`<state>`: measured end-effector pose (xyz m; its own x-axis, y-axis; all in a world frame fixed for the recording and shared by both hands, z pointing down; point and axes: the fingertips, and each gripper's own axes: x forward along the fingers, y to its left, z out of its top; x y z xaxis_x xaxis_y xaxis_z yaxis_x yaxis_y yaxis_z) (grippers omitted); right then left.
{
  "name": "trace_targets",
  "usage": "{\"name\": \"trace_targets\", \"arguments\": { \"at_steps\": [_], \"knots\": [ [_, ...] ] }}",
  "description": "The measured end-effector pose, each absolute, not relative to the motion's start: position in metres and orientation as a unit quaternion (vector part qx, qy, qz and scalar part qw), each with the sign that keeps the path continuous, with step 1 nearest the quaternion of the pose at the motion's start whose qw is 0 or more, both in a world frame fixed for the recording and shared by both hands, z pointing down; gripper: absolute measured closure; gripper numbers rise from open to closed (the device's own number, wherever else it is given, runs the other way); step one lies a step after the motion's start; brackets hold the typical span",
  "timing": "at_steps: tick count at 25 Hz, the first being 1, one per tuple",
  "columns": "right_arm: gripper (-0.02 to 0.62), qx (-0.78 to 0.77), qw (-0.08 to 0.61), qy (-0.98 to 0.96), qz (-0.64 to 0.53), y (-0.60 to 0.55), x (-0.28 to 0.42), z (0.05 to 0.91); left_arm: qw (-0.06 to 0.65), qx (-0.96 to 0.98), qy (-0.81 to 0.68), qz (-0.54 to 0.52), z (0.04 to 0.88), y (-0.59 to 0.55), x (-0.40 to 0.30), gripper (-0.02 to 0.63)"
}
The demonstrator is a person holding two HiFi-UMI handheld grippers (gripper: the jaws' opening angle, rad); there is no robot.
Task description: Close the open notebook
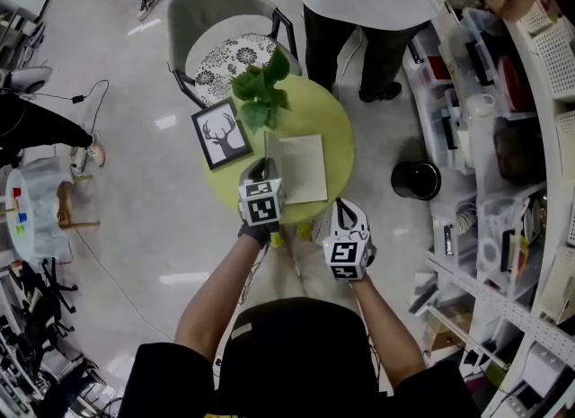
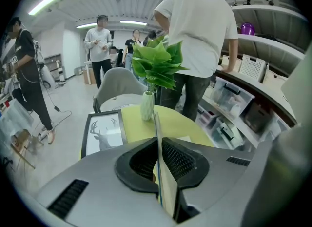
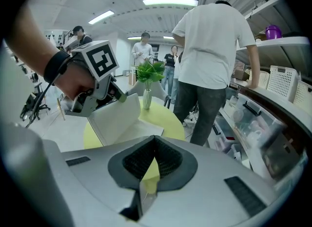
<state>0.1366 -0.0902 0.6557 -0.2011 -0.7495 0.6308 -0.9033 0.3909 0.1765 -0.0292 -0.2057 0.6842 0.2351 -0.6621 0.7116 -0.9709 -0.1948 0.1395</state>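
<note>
Left gripper (image 2: 158, 145): clamped on raised notebook cover (image 3: 114, 116), held between jaws.
Right gripper (image 3: 155, 148): pressed together, empty.
Risk: cover slipped from jaws if swung fast.

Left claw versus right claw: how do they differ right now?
The left claw is shut on the notebook cover, lifted on edge; the right claw is shut on nothing. The left claw is over the green table; the right claw hangs back at its near edge. Both point down towards the table.
</note>
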Motion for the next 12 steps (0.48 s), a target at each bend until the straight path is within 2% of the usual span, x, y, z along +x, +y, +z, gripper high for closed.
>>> {"name": "trace_targets", "arguments": {
  "at_steps": [12],
  "knots": [
    [0.595,0.544,0.336,-0.758,0.126,-0.089,0.150,0.664,0.308,0.747,-0.531,0.256,0.691,-0.209,0.000,0.557]
  ]
}}
